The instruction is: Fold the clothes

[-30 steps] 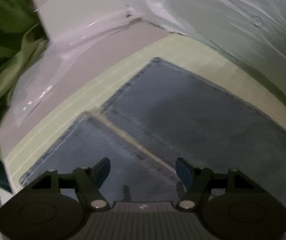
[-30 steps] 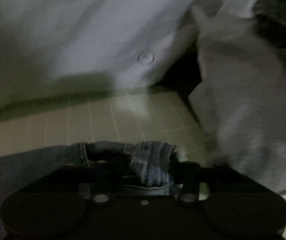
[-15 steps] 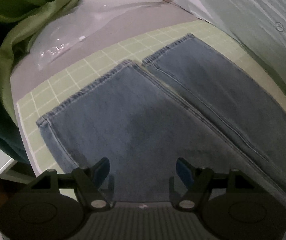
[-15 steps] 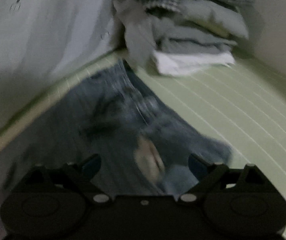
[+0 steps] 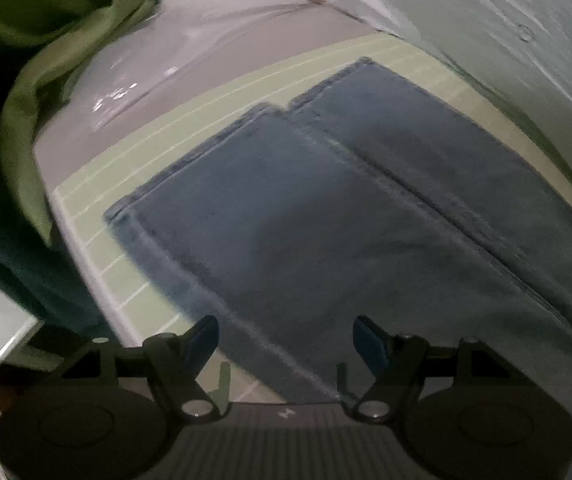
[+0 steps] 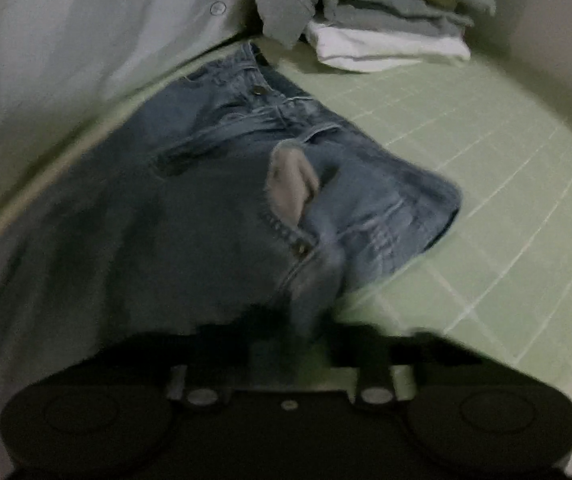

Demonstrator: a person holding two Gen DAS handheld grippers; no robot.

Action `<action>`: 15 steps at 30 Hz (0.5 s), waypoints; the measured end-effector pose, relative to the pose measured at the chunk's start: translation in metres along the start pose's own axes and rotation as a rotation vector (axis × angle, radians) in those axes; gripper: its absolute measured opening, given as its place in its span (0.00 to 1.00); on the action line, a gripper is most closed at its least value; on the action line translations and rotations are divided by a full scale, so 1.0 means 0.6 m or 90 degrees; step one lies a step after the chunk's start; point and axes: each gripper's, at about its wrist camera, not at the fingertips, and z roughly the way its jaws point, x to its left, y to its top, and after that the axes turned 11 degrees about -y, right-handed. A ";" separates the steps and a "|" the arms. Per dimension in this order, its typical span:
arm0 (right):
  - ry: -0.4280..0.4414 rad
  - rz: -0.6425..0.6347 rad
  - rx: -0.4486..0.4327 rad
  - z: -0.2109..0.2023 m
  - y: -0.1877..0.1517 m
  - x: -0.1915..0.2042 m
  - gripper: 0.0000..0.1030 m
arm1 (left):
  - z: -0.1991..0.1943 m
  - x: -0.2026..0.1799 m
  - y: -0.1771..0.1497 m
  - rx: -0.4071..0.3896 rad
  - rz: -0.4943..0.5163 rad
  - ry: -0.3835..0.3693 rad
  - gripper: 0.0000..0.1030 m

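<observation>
A pair of blue jeans lies flat on a green grid mat. The left wrist view shows its two legs [image 5: 346, 216] side by side, hems toward the mat's far edge. My left gripper [image 5: 286, 340] is open and empty just above the near leg. The right wrist view shows the waist end [image 6: 269, 168] with its button, a pocket lining turned out. My right gripper [image 6: 290, 344] is blurred over the waist's near edge, and its fingers are hidden in the blur.
The green mat [image 6: 486, 184] extends right of the jeans. A stack of folded clothes [image 6: 386, 20] sits at its far corner. A white sheet [image 6: 85, 40] hangs along the back. Green fabric [image 5: 25, 120] drapes off the table's left end, beside clear plastic [image 5: 133, 80].
My right gripper let go of the bunched denim it held a second ago and pulled back; the waist now lies on the mat. My left gripper stays open and shifted over the legs.
</observation>
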 end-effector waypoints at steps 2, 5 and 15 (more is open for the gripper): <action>0.000 0.020 -0.004 -0.005 0.001 -0.017 0.14 | -0.004 0.018 -0.004 -0.003 -0.016 0.000 0.73; 0.000 0.049 -0.010 -0.013 0.003 -0.042 0.13 | 0.001 0.048 -0.006 0.000 -0.043 0.003 0.73; 0.020 0.125 0.016 -0.041 -0.010 -0.071 0.67 | 0.041 0.084 -0.003 0.026 -0.099 -0.011 0.75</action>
